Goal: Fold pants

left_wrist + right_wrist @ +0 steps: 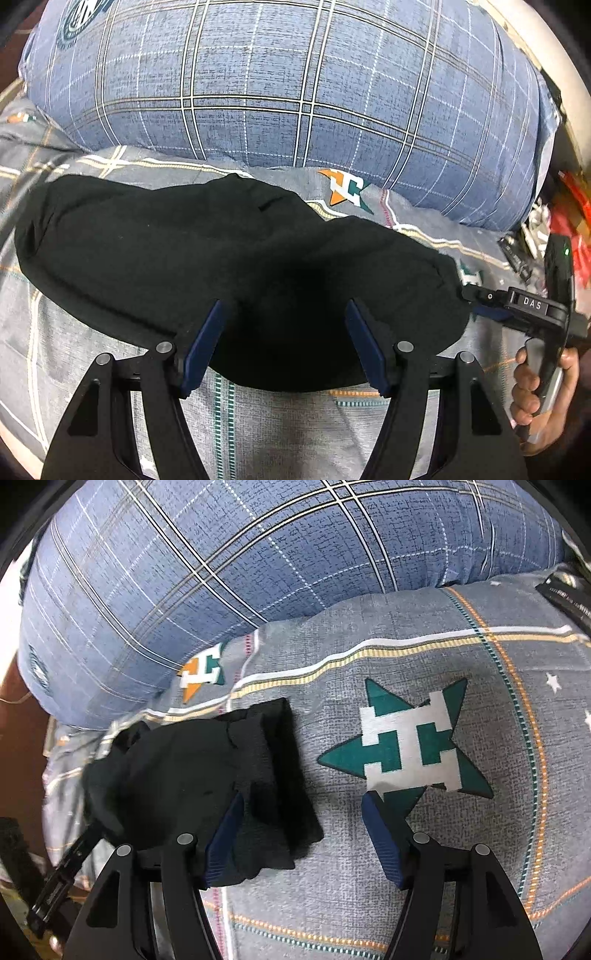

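The black pants (236, 266) lie folded into a compact bundle on the grey patterned bed sheet (295, 424), filling the middle of the left wrist view from 9 o'clock across to 3 o'clock; in the right wrist view the same pants (207, 775) sit at 9 o'clock of centre, with layered edges showing along their right side; the left tool (284, 343) has its jaws spread wide, both blue pads (201, 354) lying over the near edge of the cloth and holding nothing; the right tool (303, 834) is likewise wide apart, its left pad (225, 834) over the corner of the pants and its right pad (382, 842) over bare sheet beside a teal star print (406, 746); from the left wrist view the right tool (476, 299) shows at 3 o'clock, its tip touching the end of the bundle, with the person's right hand (543, 387) gripping its handle; beyond the pants, at 12 o'clock, a large blue plaid pillow (295, 81) rests on the bed; red clutter (572, 206), too blurred to name, lies at the far right edge.
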A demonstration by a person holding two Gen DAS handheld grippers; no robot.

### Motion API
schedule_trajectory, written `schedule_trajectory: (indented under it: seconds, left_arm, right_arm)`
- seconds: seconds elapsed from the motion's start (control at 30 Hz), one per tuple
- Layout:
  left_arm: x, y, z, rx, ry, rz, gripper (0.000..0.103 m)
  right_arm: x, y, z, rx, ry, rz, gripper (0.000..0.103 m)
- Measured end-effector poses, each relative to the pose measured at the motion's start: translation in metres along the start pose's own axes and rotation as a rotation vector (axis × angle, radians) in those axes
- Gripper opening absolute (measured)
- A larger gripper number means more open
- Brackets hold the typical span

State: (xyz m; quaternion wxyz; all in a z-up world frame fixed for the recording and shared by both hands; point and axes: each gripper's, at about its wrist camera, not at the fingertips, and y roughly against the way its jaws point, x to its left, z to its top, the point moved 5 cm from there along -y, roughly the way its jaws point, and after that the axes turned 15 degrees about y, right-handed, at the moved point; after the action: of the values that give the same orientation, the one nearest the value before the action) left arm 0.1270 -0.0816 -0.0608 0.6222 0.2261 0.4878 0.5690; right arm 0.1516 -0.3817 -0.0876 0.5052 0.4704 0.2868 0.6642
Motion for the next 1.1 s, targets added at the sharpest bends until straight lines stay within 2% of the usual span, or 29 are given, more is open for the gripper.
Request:
schedule_trajectory:
  seconds: [0.23,0.4,0.43,0.5,0.57,0.63,0.73,0.87,1.03,1.1]
  left_arm:
    - [0.000,0.001,0.003,0.001,0.019,-0.015,0.068]
    - [-0.002,-0.001,0.002,0.010,0.012,-0.011,0.068]
    - [-0.002,-0.002,0.001,0.013,0.013,-0.011,0.068]
    - [-0.002,-0.003,0.001,0.022,0.016,-0.016,0.068]
    - [-0.002,-0.003,0.001,0.023,0.015,-0.019,0.068]
    - [-0.001,-0.001,0.002,0.018,0.013,-0.016,0.068]
    - [0.003,0.000,0.004,0.023,0.032,-0.019,0.068]
    - [0.005,0.006,0.007,0.015,0.047,-0.039,0.068]
    - [0.006,0.007,0.009,0.016,0.052,-0.044,0.068]
    - [0.005,0.006,0.008,0.016,0.051,-0.042,0.068]
  right_arm:
    - [-0.016,0.015,0.005,-0.046,-0.055,0.041,0.068]
    - [0.007,0.008,0.004,-0.030,-0.016,0.149,0.067]
    - [0.012,0.005,0.003,-0.016,-0.005,0.157,0.064]
    - [0.014,-0.002,-0.001,0.017,0.011,0.115,0.056]
    - [0.013,-0.012,-0.005,0.051,0.007,0.118,0.049]
    - [0.008,-0.010,-0.003,0.034,-0.017,0.110,0.042]
    - [0.005,-0.011,-0.004,0.032,-0.030,0.128,0.042]
    - [0.009,-0.009,-0.005,0.040,0.021,0.054,0.043]
    - [0.010,-0.013,-0.005,0.041,0.047,0.032,0.044]
    - [0.015,-0.013,-0.005,0.038,0.087,0.003,0.042]
